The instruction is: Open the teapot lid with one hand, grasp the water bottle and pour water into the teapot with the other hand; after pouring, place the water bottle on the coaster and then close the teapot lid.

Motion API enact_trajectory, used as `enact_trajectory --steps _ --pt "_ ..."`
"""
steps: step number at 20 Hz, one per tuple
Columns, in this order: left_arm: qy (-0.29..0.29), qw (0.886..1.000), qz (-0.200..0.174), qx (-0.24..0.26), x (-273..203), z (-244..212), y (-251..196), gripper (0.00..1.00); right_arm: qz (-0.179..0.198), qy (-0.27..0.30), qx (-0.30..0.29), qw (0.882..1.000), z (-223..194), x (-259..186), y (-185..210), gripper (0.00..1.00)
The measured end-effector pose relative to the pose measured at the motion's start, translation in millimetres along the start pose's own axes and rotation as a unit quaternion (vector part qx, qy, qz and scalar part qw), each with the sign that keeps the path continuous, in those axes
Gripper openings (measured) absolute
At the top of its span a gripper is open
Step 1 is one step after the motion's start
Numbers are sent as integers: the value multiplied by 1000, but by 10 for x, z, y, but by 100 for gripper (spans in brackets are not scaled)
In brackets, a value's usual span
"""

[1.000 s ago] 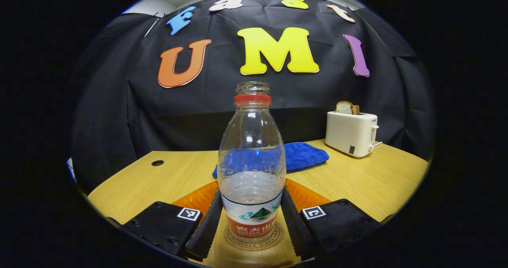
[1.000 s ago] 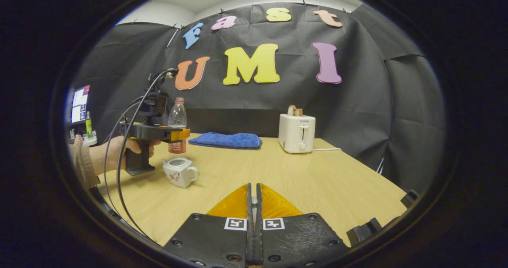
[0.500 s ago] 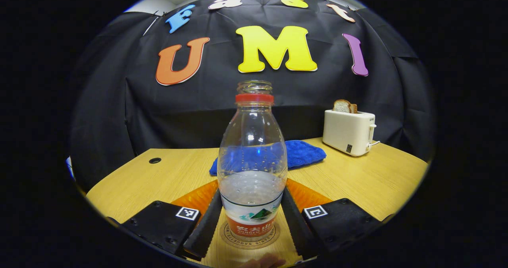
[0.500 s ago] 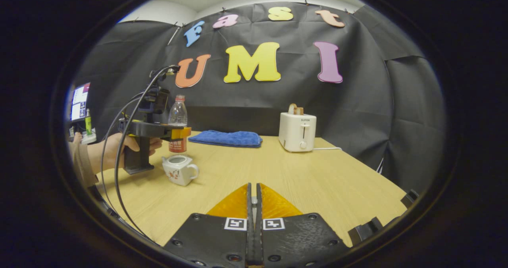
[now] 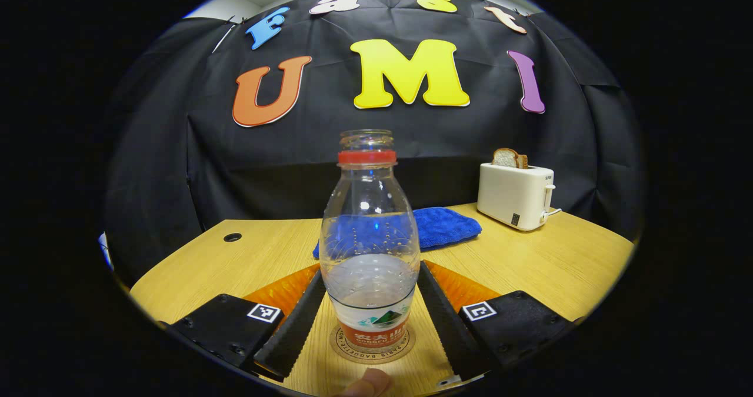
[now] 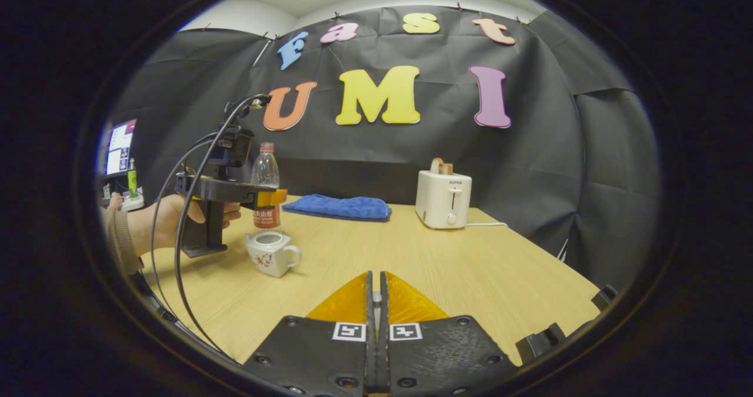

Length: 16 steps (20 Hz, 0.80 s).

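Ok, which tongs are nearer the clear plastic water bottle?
Left tongs: they flank the clear plastic water bottle on its coaster. Right tongs sit far off.

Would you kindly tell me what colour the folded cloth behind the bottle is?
The cloth is blue, clearest in the left gripper view.

Fingers of the left gripper (image 5: 369, 332) now spread wider than a second ago, with a gap on each side of the water bottle (image 5: 369, 250), no longer pressing its sides. Pulled back toward the near side: bottle smaller and farther off in the left gripper view, whole coaster (image 5: 372, 345) visible under it. Fingertip (image 5: 367, 383) risen into the bottom edge of that view. Right gripper view tipped slightly, teapot (image 6: 272, 254) sitting a little lower and rightward.
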<state>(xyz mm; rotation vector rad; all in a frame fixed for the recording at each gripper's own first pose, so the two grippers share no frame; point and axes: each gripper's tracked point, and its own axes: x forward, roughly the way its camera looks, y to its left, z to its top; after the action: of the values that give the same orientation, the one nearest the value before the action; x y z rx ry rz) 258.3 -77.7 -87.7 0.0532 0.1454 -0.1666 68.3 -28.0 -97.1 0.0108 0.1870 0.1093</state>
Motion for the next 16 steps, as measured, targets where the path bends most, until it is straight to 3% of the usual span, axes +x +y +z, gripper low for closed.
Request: enact_trajectory --steps 3,12,16 --pt "-2 1000 -20 -14 -193 62 -78 96 0 -3 -7 1000 26 -36 60 0" --pt "9 1000 14 -19 -711 -14 284 96 1 -15 -9 1000 190 -105 303 0" --pt "-6 999 35 -20 -1122 -64 528 96 30 -27 -15 999 335 -70 540 0"
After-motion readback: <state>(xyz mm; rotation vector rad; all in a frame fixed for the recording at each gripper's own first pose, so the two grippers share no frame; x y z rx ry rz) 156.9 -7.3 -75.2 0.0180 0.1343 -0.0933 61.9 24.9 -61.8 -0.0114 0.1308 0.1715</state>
